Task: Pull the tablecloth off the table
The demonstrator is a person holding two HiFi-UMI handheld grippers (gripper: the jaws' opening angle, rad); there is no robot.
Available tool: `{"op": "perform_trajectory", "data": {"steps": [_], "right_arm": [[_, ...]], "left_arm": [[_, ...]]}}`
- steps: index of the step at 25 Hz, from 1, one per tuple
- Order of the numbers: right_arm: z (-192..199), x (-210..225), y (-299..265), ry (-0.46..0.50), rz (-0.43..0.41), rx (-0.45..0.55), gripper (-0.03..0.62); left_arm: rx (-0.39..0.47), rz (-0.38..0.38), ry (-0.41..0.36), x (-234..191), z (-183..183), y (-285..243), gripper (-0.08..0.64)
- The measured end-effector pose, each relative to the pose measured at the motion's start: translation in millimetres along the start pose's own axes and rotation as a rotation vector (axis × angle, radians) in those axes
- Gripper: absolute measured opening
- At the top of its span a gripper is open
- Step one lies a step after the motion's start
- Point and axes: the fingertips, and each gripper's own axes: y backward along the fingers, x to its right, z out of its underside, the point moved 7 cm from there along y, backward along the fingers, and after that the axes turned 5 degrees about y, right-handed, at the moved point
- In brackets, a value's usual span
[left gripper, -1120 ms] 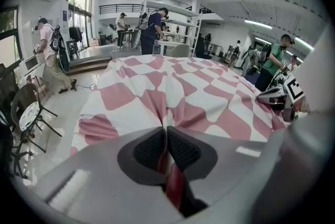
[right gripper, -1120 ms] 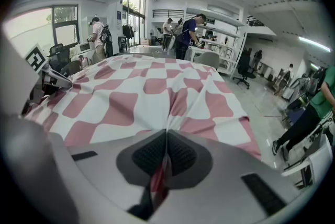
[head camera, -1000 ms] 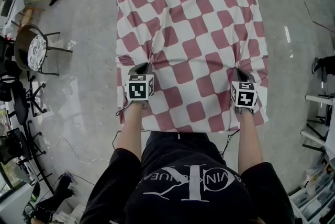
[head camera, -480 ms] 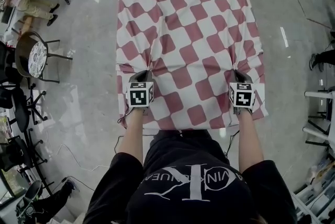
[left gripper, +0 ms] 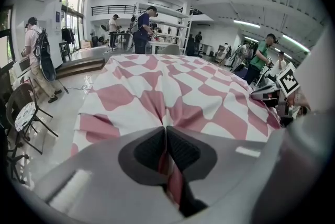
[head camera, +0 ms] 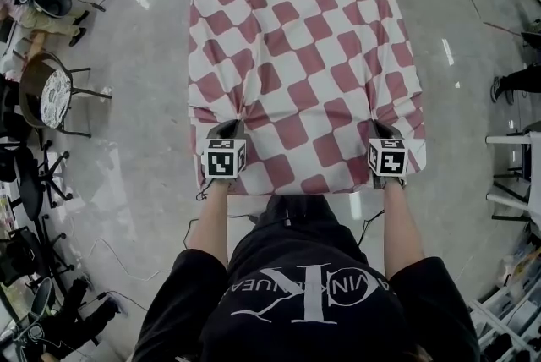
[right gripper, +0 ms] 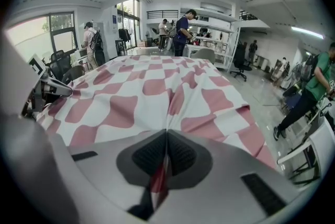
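A red-and-white checked tablecloth (head camera: pixel 300 64) covers the square table, its near edge bunched toward me. My left gripper (head camera: pixel 227 130) is shut on a fold of the tablecloth (left gripper: pixel 157 92) near the near-left corner; the cloth runs between its pads (left gripper: pixel 180 150). My right gripper (head camera: pixel 382 130) is shut on a pinch of the tablecloth (right gripper: pixel 167 89) near the near-right corner, with a strip caught between its pads (right gripper: pixel 179 154). Creases fan out from both grips. The table itself is hidden under the cloth.
A round-seated chair (head camera: pixel 49 85) and cables stand on the shiny floor to the left. A white rack (head camera: pixel 516 174) stands at the right. Several people (left gripper: pixel 141 29) work at benches beyond the table's far side.
Both grippers have drawn back toward me with the cloth pinched in them. The cloth's near edge has slid closer to my body and its hanging front flap has shortened.
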Motion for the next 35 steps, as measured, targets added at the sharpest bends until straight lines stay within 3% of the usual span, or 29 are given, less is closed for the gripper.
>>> {"op": "perform_trajectory", "data": {"steps": [10,18,28,35], "right_arm": [[98,-52,69,-0.070,0.043,0.012,0.012],[97,-52,78,-0.182,0.061,0.029,0.012],[91,-61,92,-0.233,0.038,0.054,0.012],[199,-132,157,-0.303,-0.021,0.082,0.012]], "left_arm": [[-0.014,0.050,-0.073,18,88,54,0.026],[-0.018,0.090,-0.085,14,86,60,0.025],[-0.029,0.126,-0.064,4,76,73,0.026],[-0.007,0.130,0.013,3,182,140,0.021]]}}
